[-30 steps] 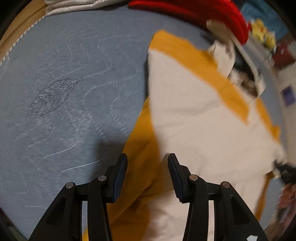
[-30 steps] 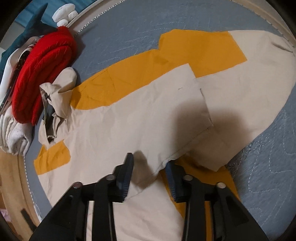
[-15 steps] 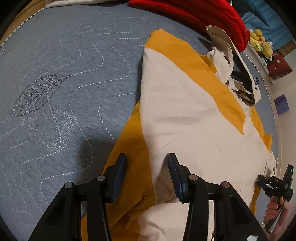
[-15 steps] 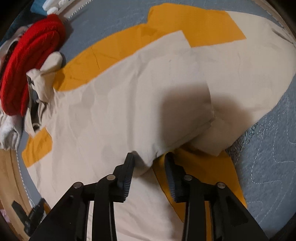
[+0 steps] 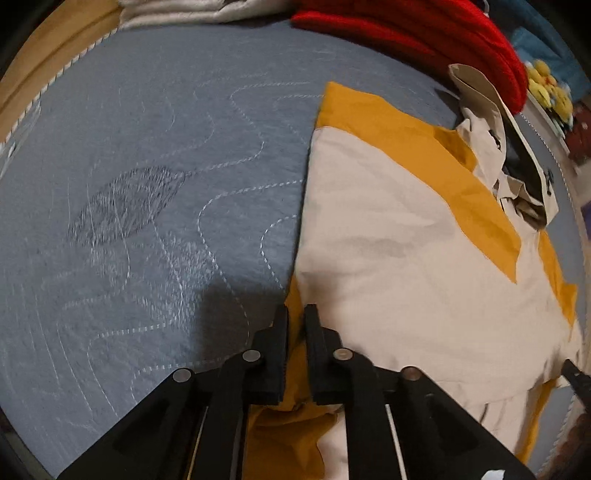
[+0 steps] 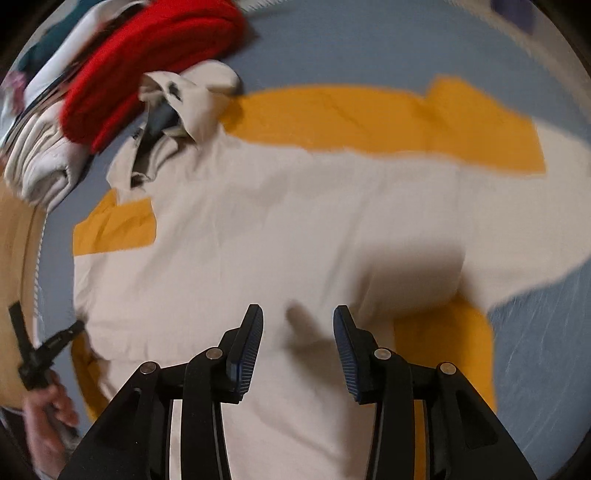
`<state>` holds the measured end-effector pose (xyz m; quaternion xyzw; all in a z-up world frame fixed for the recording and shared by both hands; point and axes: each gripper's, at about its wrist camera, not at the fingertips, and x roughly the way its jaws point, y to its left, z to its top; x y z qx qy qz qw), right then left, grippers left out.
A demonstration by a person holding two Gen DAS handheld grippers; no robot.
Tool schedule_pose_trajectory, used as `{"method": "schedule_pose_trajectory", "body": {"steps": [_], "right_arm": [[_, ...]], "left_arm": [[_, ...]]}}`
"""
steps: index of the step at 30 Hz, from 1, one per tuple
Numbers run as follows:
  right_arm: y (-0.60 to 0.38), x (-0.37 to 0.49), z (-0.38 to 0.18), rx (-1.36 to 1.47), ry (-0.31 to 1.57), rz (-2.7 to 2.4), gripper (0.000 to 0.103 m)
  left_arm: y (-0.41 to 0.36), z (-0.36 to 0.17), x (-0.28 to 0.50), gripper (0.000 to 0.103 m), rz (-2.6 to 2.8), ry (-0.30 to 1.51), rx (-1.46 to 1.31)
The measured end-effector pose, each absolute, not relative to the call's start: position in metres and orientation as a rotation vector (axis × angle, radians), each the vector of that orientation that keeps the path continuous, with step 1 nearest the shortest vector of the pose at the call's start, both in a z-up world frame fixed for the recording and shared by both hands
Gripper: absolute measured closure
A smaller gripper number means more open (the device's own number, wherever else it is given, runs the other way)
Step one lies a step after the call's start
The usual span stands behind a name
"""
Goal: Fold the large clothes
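Two grippers over blue quilted bedding [image 5: 147, 184]: left [image 5: 295, 314] closing on jacket [image 5: 406, 258], right [image 6: 298, 317] opening, empty.

Left gripper [image 5: 295, 317], black two-fingered, jaws closing on the orange edge of a cream-and-orange fabric jacket [image 5: 406, 236]. Jacket spread flat over a blue-grey quilted bedspread [image 5: 147, 166]. Beyond its beige collar, a red knitted garment [image 5: 424, 33].

One cream and orange jacket [image 5: 406, 258] lies on one blue quilted bed [image 5: 147, 184]. Beyond the jacket's collar sits one red knit [image 6: 147, 66], with one folded pale garment [image 6: 40, 155] beside it. Two hand-held grippers: left [image 5: 295, 314], right [image 6: 298, 321].
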<state>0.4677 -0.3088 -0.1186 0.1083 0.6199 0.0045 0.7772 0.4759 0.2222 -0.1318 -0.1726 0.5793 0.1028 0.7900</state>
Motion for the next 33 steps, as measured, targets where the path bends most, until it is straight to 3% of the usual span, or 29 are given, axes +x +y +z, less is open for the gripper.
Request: {"method": "schedule_pose_trajectory", "body": {"steps": [6,12,21,24,28,33], "right_arm": [[-0.340,0.478,-0.140,0.244,1.361,-0.106,0.062],[-0.362,0.479,-0.165,0.325,1.408,-0.164,0.062],[-0.377,0.473,-0.134,0.331,1.345,-0.255,0.062],[-0.401,0.471,-0.151,0.376,1.409,-0.328,0.062],[-0.411,0.467,-0.155,0.426,1.432,-0.345,0.062],[-0.389,0.473,-0.098,0.253,1.236,-0.304,0.062]], "left_arm": [[0.193,-0.107,0.473,0.088,0.119,1.169,-0.296],[0.184,-0.163,0.472,0.084,0.074,1.352,-0.295],[0.184,-0.147,0.460,0.081,0.074,1.355,-0.251],[0.186,-0.153,0.455,0.081,0.079,1.389,-0.251],[0.175,-0.129,0.451,0.081,0.079,1.346,-0.217],[0.150,-0.072,0.436,0.080,-0.008,1.227,-0.194]]}}
